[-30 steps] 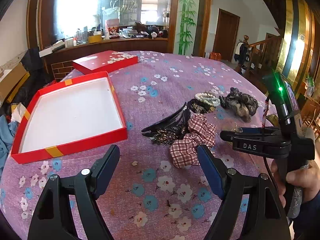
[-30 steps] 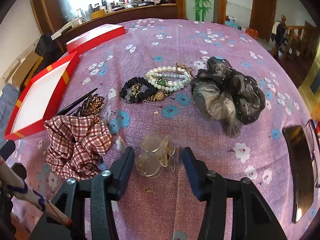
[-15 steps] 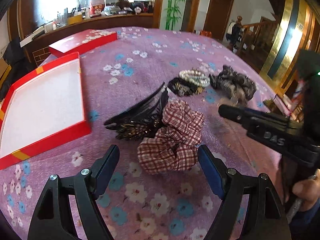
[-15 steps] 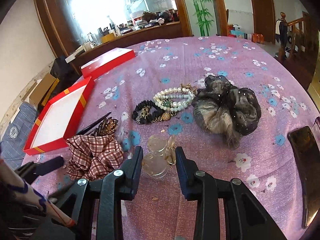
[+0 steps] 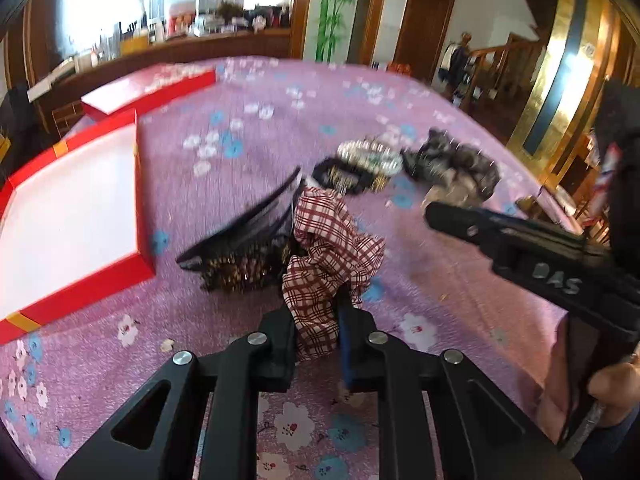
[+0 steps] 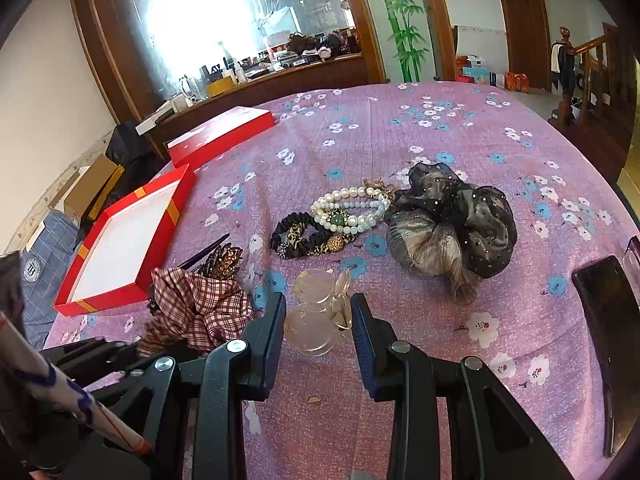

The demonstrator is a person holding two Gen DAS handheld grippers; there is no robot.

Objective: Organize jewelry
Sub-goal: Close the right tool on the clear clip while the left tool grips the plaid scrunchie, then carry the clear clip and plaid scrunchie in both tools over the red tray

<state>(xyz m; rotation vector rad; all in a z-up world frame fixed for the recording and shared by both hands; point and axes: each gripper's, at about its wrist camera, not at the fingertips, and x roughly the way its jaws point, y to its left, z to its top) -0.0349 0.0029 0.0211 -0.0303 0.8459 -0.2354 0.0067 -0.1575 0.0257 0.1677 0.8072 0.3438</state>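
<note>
My left gripper (image 5: 318, 320) is shut on the red plaid scrunchie (image 5: 328, 248), which rises a little off the cloth; it also shows in the right wrist view (image 6: 196, 308). My right gripper (image 6: 318, 320) is shut on a clear plastic hair clip (image 6: 316, 312) and lifts it above the table. A black hair comb with brown beads (image 5: 240, 248) lies just left of the scrunchie. The open red box (image 5: 72, 208) with a white floor lies at the left. A pearl bracelet (image 6: 352, 208), a black leopard hair tie (image 6: 304, 236) and a dark sheer scrunchie (image 6: 452, 220) lie further back.
The red box lid (image 6: 220, 136) lies behind the box. A black phone (image 6: 612, 312) lies near the table's right edge. The purple flowered tablecloth (image 6: 400, 132) covers the whole table. A wooden counter with clutter stands beyond the far edge.
My left gripper has closed on the plaid scrunchie and begun lifting it. My right gripper has risen with the clear clip held between its fingers.
</note>
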